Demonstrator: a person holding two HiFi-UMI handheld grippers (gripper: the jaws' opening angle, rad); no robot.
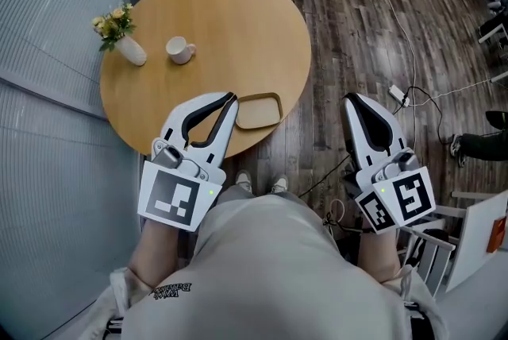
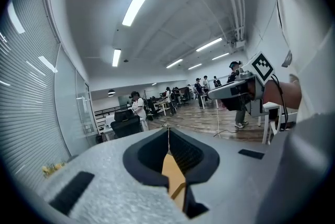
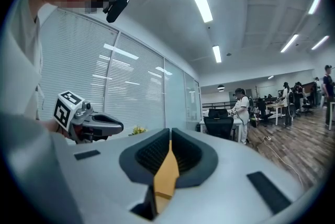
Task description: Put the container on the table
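Container [image 1: 258, 110] is lying on table [image 1: 230, 28], seeming light, rigid; pinch rim. Left gripper [image 1: 230, 98], right gripper [image 1: 352, 99] clenched, empty.

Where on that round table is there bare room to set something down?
The table is bare on its far and right side, beyond the cup, and in the middle between cup and tray. The near edge is crowded: tray and left tool.

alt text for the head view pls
A person holds two shut, empty grippers: the left gripper beside a tan container on a round wooden table, the right gripper over the floor. A mug and flower vase stand farther back.
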